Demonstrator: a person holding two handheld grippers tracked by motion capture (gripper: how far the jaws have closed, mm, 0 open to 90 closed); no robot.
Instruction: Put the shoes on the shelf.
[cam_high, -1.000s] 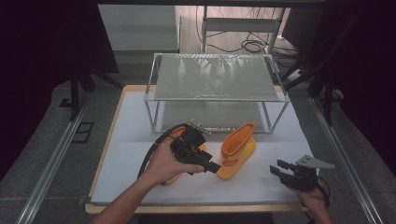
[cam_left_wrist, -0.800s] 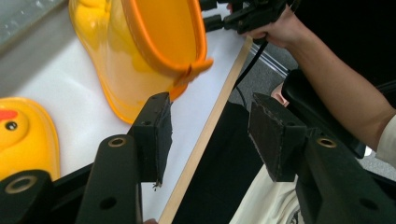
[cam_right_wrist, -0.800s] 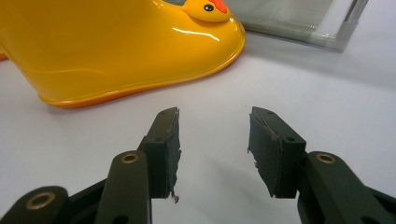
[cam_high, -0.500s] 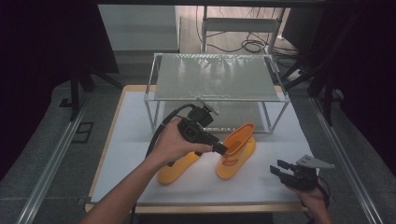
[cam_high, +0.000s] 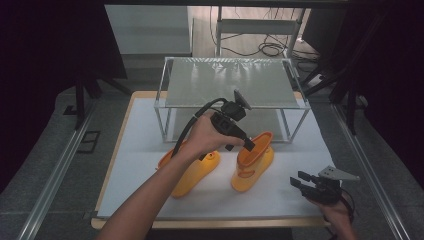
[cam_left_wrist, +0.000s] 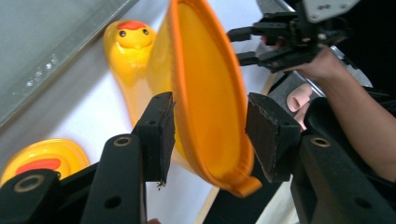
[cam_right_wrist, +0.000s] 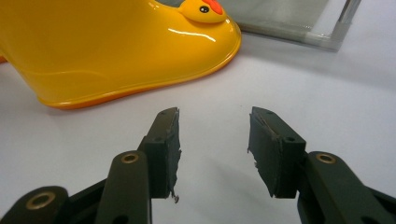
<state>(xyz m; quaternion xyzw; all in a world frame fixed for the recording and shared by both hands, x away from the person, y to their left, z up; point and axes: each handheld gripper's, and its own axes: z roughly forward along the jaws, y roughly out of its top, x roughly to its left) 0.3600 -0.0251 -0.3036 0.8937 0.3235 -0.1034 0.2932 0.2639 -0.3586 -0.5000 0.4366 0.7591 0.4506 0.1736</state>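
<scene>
A white sheet covers the desk (cam_high: 140, 165), whose wooden edge shows along the lower part of the high view. A frame shelf (cam_high: 230, 82) with a pale top stands at the desk's far side; behind it lie a bare floor and loose cables (cam_high: 265, 48) at the upper centre, with darkness on both sides.

Near the centre, an upright yellow boot (cam_high: 252, 162) stands beside a second boot (cam_high: 192, 170) lying to its left. The left tongs (cam_high: 248, 145) straddle the upright boot's rim; they have just been closing, yet the pads are not pressing on it. At lower right, the right tongs (cam_high: 299, 181) sit fairly wide, empty, above the sheet.
</scene>
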